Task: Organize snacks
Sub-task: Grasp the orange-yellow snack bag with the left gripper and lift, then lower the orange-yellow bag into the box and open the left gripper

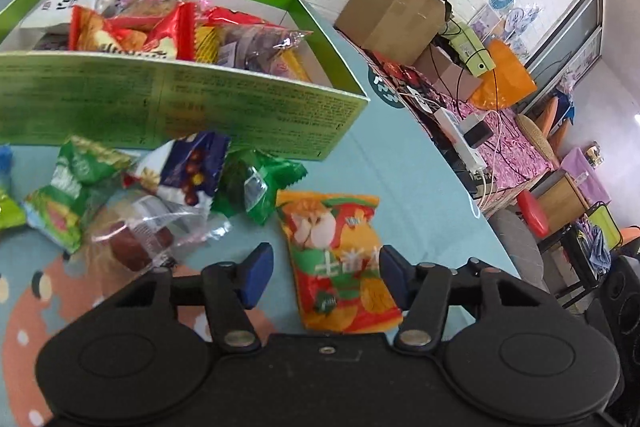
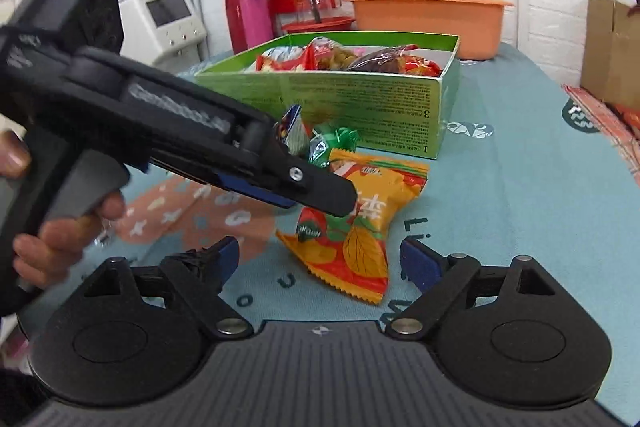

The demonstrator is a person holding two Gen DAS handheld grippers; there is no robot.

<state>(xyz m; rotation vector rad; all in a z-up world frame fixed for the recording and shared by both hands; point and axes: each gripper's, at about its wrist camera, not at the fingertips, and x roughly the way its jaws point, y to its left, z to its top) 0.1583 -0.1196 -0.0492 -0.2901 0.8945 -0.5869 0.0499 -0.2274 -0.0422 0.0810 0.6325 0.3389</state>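
Both grippers — left gripper point(image 1: 326, 277), right gripper point(image 2: 320, 263) — have jaws open around the orange snack packet point(image 1: 340, 263) at centre frame.

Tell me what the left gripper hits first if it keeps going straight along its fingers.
Most likely the orange snack packet lying between the left gripper's open fingers; beyond it, bare teal tablecloth.

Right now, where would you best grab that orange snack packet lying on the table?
Across its middle, from above: the orange packet lies flat and puffy, long sides free, already between the left hand-held gripper's pads. The crimped ends are thin and slippery.
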